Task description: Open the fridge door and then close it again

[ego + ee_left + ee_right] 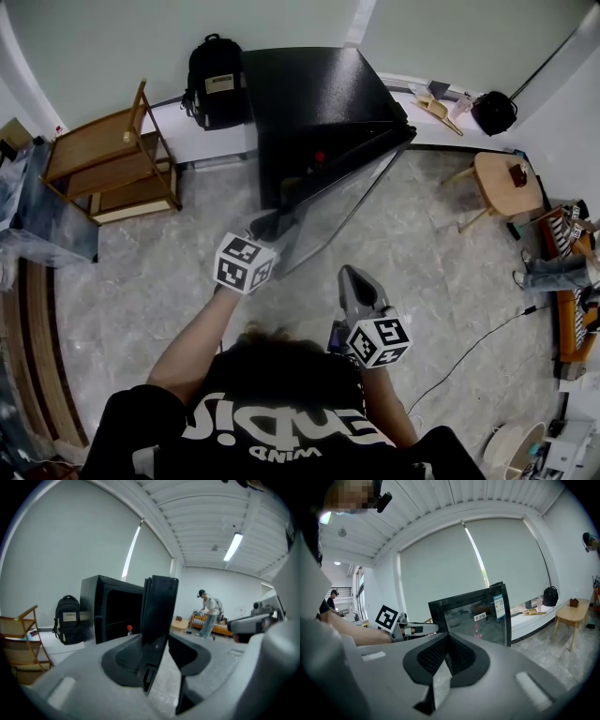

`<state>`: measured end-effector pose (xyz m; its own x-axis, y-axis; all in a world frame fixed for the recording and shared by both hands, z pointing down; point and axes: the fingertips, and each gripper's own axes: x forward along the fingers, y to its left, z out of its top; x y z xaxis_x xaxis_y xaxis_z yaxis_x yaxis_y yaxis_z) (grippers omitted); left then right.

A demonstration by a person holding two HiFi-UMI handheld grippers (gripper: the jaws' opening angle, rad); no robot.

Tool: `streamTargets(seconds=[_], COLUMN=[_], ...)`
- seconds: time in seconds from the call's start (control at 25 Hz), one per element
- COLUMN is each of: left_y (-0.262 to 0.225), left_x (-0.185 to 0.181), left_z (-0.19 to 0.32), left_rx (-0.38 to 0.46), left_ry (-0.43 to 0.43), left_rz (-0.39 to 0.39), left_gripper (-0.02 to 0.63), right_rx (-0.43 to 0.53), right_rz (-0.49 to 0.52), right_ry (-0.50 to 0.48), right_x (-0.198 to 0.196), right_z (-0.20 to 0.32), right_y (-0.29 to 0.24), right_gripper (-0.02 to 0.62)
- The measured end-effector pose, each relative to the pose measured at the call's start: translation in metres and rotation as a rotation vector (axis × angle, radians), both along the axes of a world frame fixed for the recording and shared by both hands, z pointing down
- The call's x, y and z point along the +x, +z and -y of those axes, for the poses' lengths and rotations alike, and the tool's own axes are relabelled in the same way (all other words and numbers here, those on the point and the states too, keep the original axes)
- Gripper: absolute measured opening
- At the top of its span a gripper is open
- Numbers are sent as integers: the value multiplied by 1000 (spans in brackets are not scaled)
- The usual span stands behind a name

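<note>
A black fridge [319, 103] stands by the wall with its glass door [347, 192] swung out toward me. My left gripper [272, 225] is at the door's free edge. In the left gripper view the door edge [159, 606] stands between the jaws of the left gripper [157, 641]; it lies against the left one, and floor shows between it and the right one. A red-capped bottle [129, 630] sits inside the fridge. My right gripper [352, 277] hangs back in front of the door, shut with nothing in it [449, 639]. In the right gripper view the door [476, 616] faces it.
A black backpack [214, 82] leans left of the fridge, beside a wooden shelf unit [112, 159]. To the right stand a round wooden table [506, 183] and a black bag [494, 111]. A cable [469, 347] crosses the floor. A person [209, 613] stands far off.
</note>
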<state>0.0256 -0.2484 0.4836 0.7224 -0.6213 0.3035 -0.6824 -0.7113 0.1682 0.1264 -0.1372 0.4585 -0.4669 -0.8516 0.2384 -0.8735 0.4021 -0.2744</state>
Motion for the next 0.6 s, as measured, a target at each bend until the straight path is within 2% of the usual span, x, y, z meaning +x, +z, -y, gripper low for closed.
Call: streamTargets(seconds=[0.6], left_y=[-2], left_x=[20], left_z=[-32], left_rx=[-28], left_ry=[53], left_rz=[-42], left_gripper=[167], right_rx=[-3], right_rz=[-3], right_ry=[16], right_x=[7], right_z=[-12], right_y=[0], right_gripper=[-3])
